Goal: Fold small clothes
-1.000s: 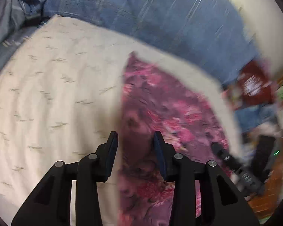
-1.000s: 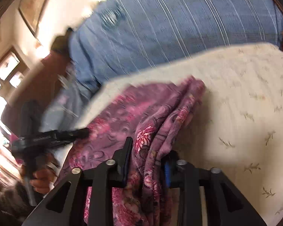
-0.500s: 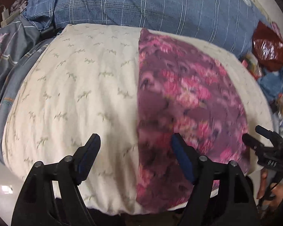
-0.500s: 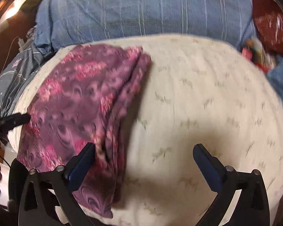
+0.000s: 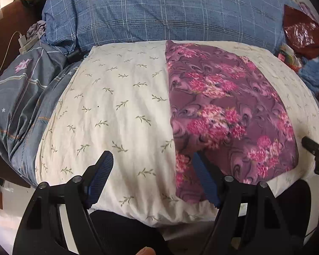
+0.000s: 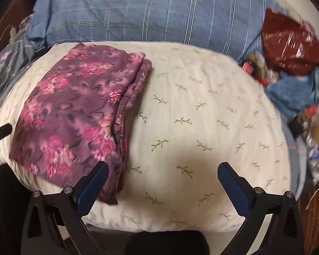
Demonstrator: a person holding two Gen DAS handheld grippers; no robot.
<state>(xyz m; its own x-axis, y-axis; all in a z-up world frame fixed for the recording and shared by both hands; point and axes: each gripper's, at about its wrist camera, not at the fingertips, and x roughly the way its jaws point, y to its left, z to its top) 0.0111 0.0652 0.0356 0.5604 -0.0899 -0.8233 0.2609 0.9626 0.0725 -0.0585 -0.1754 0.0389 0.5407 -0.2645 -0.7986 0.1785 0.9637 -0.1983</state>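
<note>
A folded purple cloth with pink flowers (image 5: 223, 110) lies flat on a cream pillow (image 5: 117, 106). In the right wrist view the same cloth (image 6: 74, 114) covers the left part of the pillow (image 6: 202, 127), its folded layers stacked along the right edge. My left gripper (image 5: 153, 161) hangs open above the pillow's near edge, beside the cloth's left border, with nothing between its fingers. My right gripper (image 6: 162, 170) is wide open over bare pillow, just right of the cloth, holding nothing.
A blue checked pillow (image 5: 159, 12) lies behind the cream one. Grey-blue bedding (image 5: 21, 97) is bunched at the left with a charger cable (image 5: 21, 42). A red plastic bag (image 6: 291, 40) and blue clothes (image 6: 295, 89) pile at the right.
Both grippers let go of the purple cloth, opened wide and pulled back toward the pillow's near edge. The cloth now lies folded and still.
</note>
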